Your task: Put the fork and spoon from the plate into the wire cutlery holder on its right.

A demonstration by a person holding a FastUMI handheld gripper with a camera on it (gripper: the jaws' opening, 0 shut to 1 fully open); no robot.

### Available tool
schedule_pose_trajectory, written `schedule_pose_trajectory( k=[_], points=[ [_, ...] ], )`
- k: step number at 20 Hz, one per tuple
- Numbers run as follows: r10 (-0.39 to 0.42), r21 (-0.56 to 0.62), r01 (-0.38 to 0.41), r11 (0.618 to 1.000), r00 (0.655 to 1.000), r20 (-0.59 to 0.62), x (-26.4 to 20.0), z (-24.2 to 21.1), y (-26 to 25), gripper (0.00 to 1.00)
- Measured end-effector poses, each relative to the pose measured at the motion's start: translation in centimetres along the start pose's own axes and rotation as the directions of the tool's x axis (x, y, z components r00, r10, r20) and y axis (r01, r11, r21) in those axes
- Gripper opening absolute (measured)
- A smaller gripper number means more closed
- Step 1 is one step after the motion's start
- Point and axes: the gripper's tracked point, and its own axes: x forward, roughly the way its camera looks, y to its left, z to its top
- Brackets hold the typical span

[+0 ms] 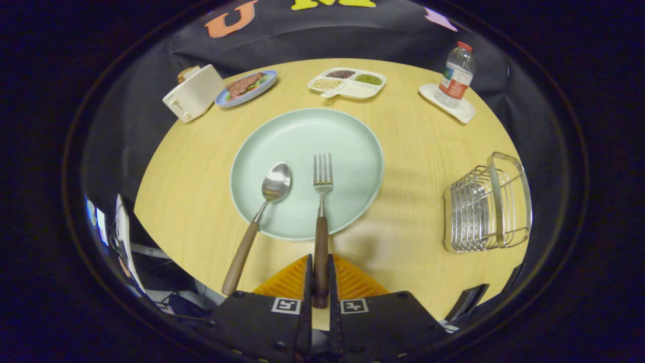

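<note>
The near end of the brown wooden handle of the steel fork is hidden between the fingers of the tongs — whether both press on it cannot be told. The round pale wooden table has its near edge covered by the tongs. A brownish item sits half hidden behind the cream toaster. The clear plastic bottle's label is too small to tell — as are the things past the table's near left edge.

Gripper-mounted fisheye (low, near) facing table
</note>
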Motion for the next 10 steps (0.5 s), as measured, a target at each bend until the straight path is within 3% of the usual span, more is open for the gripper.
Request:
schedule_pose_trajectory(
  k=[4,10],
  points=[
    [0.048,0.047,-0.049,0.998,0.999,0.024,-1.4,0.8,0.1,0.01],
    [0.093,0.065,-0.099,0.993,0.992,0.09,-6.7,1.8,-0.5,0.0]
  ],
)
